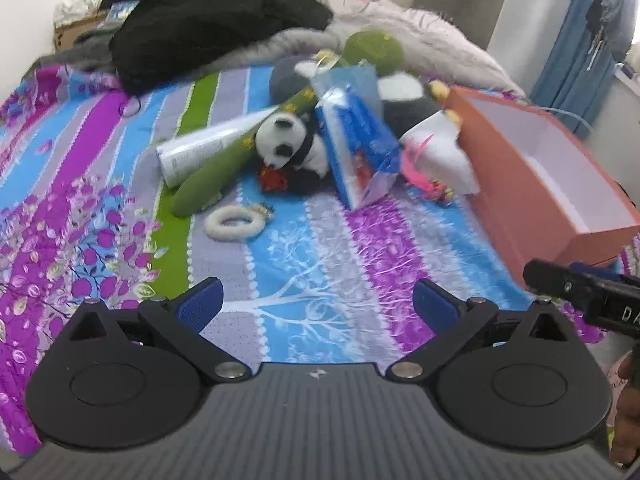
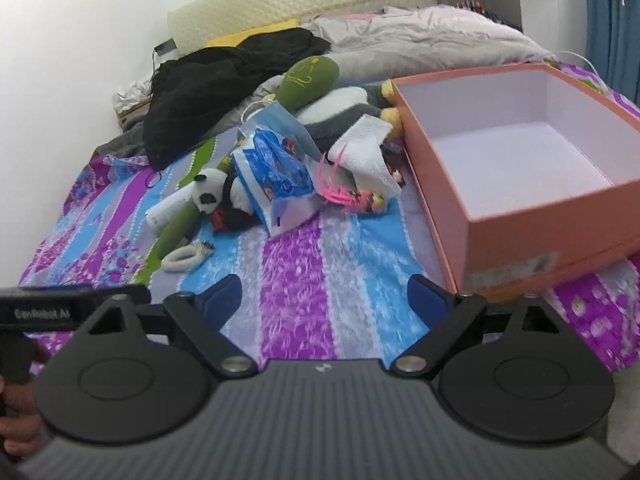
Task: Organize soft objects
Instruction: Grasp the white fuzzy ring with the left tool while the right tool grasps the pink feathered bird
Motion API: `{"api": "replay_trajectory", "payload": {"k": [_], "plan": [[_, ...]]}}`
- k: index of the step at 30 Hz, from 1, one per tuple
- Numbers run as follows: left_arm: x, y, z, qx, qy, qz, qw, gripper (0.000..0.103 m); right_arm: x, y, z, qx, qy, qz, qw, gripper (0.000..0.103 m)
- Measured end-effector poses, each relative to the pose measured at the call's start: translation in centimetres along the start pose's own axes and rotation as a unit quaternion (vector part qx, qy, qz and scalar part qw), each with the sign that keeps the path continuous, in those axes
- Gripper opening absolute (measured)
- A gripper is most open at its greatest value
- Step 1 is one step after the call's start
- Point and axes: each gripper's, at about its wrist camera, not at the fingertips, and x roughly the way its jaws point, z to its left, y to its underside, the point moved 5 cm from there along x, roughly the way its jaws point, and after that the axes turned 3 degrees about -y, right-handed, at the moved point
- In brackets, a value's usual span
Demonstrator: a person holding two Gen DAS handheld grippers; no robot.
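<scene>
A heap of soft things lies mid-bed: a small panda plush, a long green plush, a grey and white penguin plush, a white fluffy hair tie, a white cloth and a blue plastic packet. An orange box with a white inside stands open on the right. My left gripper is open over the sheet, well short of the heap. My right gripper is open too, beside the box's near corner.
The bed sheet has purple, blue and green stripes. A black garment and a pale fluffy blanket lie at the far end. A white tube rests by the green plush. Blue curtain at right.
</scene>
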Motion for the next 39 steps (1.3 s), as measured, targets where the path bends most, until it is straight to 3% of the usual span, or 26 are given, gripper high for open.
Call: {"api": "replay_trajectory", "payload": {"k": [3, 6, 11, 13, 16, 21, 30, 34, 36, 38, 39], "plan": [[1.8, 0.0, 1.2, -0.017, -0.005, 0.009, 0.9998, 0.098, 1.9, 0.0, 0.5, -0.014, 0.000, -0.006, 1.000, 0.085], [3.3, -0.3, 2.1, -0.024, -0.013, 0.019, 0.9994, 0.093, 3.3, -0.1, 0.7, 0.003, -0.027, -0.003, 1.000, 0.085], [5.5, -0.9, 3.0, -0.027, -0.016, 0.026, 0.9992, 0.085, 6.2, -0.4, 0.9, -0.004, -0.020, 0.001, 1.000, 0.085], [6.4, -1.1, 3.2, -0.027, -0.020, 0.028, 0.9990, 0.080, 7.7, -0.6, 0.7, -0.008, -0.011, 0.009, 1.000, 0.085], [8.1, -1.4, 3.5, -0.026, -0.021, 0.033, 0.9989, 0.074, 9.8, -1.1, -0.2, -0.005, 0.005, 0.017, 1.000, 0.072], [11.0, -2.3, 4.2, -0.029, -0.030, 0.048, 0.9980, 0.064, 13.2, -2.3, -1.9, -0.007, 0.041, 0.010, 0.999, 0.072], [14.5, -4.7, 4.3, 0.026, -0.065, 0.036, 0.9969, 0.062, 17.7, -3.8, -2.7, -0.029, 0.082, -0.001, 0.996, 0.067], [16.5, -4.7, 4.5, 0.035, -0.076, 0.065, 0.9943, 0.049, 19.4, -3.9, -3.4, -0.028, 0.098, 0.008, 0.995, 0.066], [17.3, -4.6, 4.6, 0.031, -0.074, 0.072, 0.9942, 0.046, 20.1, -4.0, -3.7, -0.022, 0.095, 0.010, 0.995, 0.064], [17.6, -4.7, 4.7, 0.029, -0.073, 0.070, 0.9944, 0.044, 20.6, -4.1, -3.9, -0.015, 0.091, 0.012, 0.996, 0.052], [17.6, -4.8, 4.8, 0.030, -0.075, 0.069, 0.9943, 0.036, 20.7, -4.2, -4.0, -0.014, 0.092, 0.012, 0.996, 0.048]]}}
